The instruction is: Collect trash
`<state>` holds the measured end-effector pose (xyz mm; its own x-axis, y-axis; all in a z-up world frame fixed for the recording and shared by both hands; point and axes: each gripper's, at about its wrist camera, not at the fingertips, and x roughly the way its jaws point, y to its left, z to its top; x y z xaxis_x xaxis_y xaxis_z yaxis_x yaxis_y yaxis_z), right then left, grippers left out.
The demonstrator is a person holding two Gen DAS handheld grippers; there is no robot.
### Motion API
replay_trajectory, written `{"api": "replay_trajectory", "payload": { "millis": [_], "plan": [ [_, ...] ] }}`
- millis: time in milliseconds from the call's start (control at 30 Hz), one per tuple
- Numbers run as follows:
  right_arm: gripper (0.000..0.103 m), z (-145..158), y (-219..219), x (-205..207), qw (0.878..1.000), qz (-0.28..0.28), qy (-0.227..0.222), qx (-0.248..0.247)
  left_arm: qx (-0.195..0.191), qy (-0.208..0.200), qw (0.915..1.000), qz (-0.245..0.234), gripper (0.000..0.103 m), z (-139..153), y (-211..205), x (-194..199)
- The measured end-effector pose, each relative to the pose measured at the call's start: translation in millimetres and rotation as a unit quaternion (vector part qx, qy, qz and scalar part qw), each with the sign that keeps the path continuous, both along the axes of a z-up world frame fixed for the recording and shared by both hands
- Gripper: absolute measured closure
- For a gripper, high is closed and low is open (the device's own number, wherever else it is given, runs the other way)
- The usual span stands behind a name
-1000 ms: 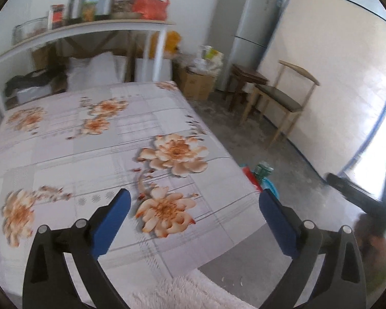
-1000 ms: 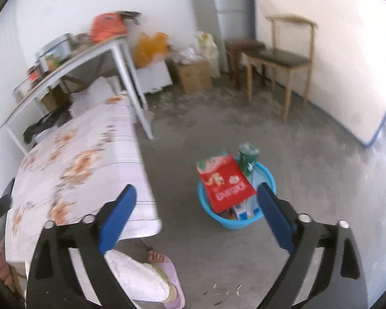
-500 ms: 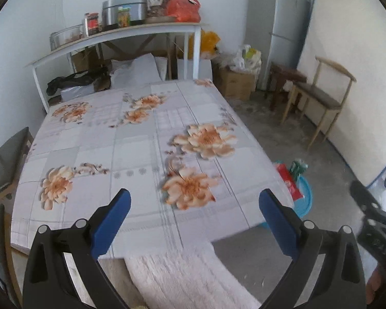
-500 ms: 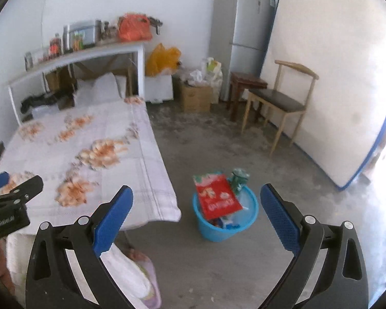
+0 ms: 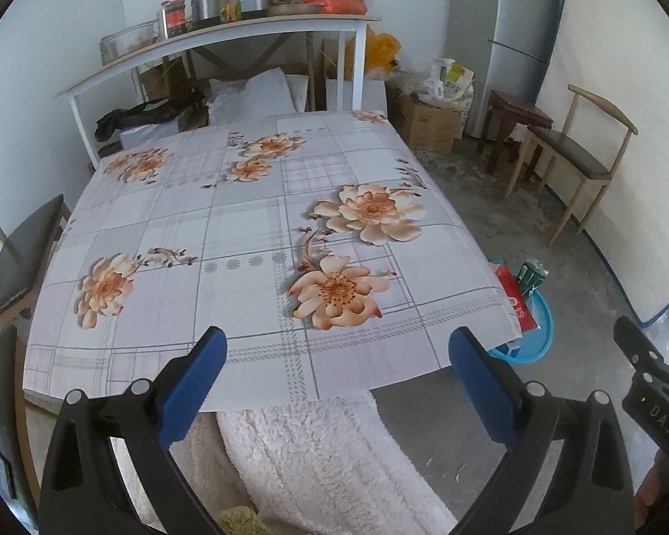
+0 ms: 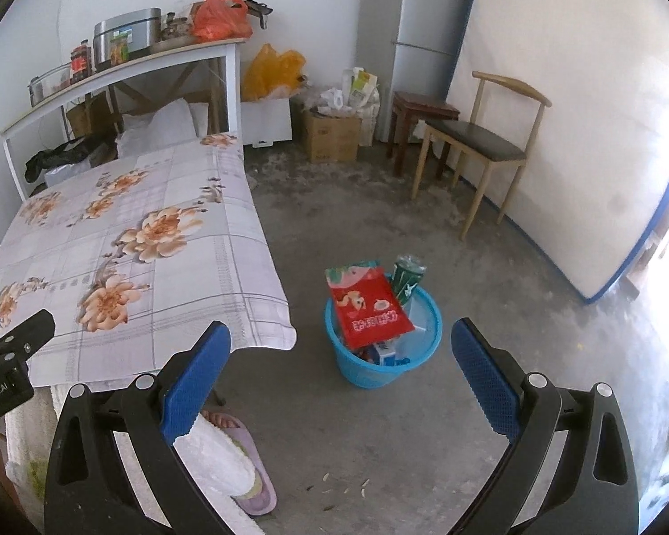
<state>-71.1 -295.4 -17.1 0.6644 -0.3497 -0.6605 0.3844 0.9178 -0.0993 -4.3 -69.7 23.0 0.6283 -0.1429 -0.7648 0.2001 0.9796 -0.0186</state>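
A blue plastic basket [image 6: 361, 368] stands on the concrete floor right of the table. It holds a red snack bag [image 6: 368, 305], a green can [image 6: 406, 277] and small packets. The basket also shows in the left wrist view [image 5: 537, 334], half hidden by the table edge. My right gripper [image 6: 341, 372] is open and empty, well above and short of the basket. My left gripper [image 5: 338, 379] is open and empty above the near edge of the table with the flowered cloth [image 5: 245, 240]. No loose trash shows on the cloth.
A wooden chair [image 6: 477, 142] and a dark stool [image 6: 419, 111] stand by a leaning mattress [image 6: 571, 111]. A fridge [image 6: 423, 22], boxes and bags fill the back corner. A white shelf table [image 5: 218, 35] with jars stands behind. A slippered foot [image 6: 241, 459] is below.
Both grippers pulled back and rose, so the whole table and the basket come into view. Both stayed open.
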Motion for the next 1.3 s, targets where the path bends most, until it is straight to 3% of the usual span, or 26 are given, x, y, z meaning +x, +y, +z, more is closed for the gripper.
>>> {"api": "replay_trajectory", "payload": {
  "millis": [1300],
  "plan": [
    [0.008,-4.3,-35.6,-5.0,1.000,-0.025,0.016,0.005,0.031,0.010,0.9994,0.008,0.005,-8.4,-7.0,7.8]
  ]
}}
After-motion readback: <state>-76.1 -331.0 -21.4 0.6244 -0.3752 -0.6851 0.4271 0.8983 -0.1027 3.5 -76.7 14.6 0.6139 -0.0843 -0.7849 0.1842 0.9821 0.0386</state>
